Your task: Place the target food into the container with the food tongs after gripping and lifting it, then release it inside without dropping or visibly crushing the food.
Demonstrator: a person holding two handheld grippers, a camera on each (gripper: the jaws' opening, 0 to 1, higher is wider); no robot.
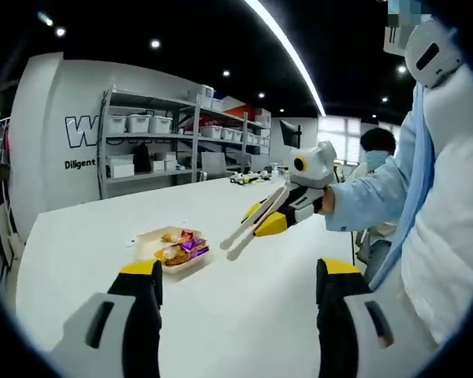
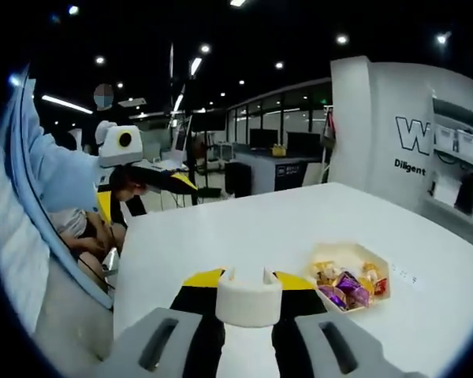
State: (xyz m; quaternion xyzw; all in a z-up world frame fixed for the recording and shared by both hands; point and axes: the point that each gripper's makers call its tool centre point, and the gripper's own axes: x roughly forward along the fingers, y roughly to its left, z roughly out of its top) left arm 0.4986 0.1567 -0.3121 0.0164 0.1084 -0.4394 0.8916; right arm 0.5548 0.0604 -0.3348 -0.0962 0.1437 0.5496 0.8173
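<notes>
A small pale tray [image 1: 151,235] [image 2: 385,272] lies on the white table [image 1: 244,323] and holds several wrapped candies, one of them purple [image 1: 191,246] [image 2: 348,283]. My right gripper [image 1: 262,218] [image 2: 248,279] is shut on white food tongs [image 1: 240,232] [image 2: 248,303]. In the left gripper view the tongs' tips hang just right of the tray and above the table, holding nothing. My left gripper [image 1: 238,276] [image 2: 167,179] is open, with its jaws wide apart and nothing between them. It is held off the table's edge.
Metal shelves [image 1: 173,134] with white bins stand against the far wall behind the table. A person in a mask [image 1: 376,150] sits beyond the table's right side. Desks with monitors [image 2: 276,150] fill the room's other end.
</notes>
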